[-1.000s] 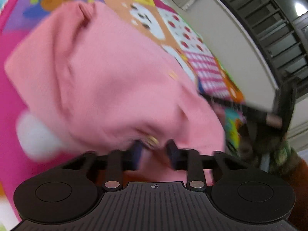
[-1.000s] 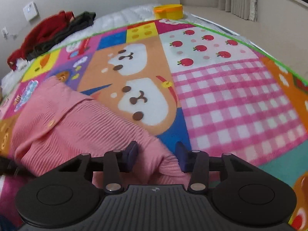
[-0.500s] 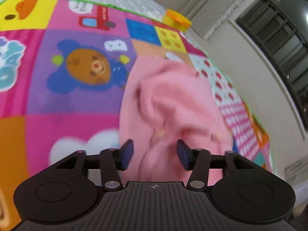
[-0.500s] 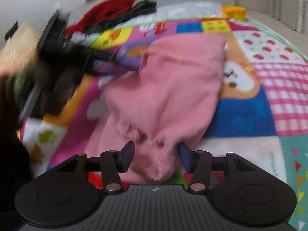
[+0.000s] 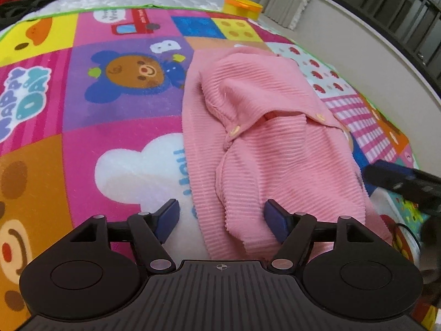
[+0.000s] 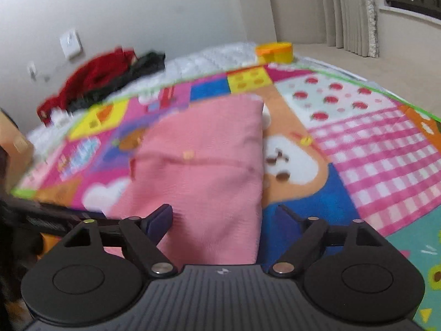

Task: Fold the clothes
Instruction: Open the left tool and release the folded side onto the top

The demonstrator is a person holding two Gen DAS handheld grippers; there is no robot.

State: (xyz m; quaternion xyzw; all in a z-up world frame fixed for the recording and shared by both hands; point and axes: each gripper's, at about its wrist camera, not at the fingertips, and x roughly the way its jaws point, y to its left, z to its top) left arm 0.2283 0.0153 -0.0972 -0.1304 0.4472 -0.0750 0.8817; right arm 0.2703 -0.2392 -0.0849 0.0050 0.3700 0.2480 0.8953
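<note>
The play mat (image 5: 124, 115) carries the only readable print. Near its left edge, in the left wrist view, light blue bubble letters on a striped pink square (image 5: 24, 93) read "HAPPY DAY". Farther off, a white letter "B" (image 5: 165, 47) stands on the purple square above the bear. Lettering on the white cloud (image 5: 143, 171) and by the red truck (image 5: 135, 24) is too small or covered to read.

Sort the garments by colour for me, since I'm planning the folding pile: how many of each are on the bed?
Pink: 1, the pink ribbed garment lying on the patchwork mat
Red: 1, the red garment bunched near the wall
Dark: 1, the dark garment beside it
Total: 3
</note>
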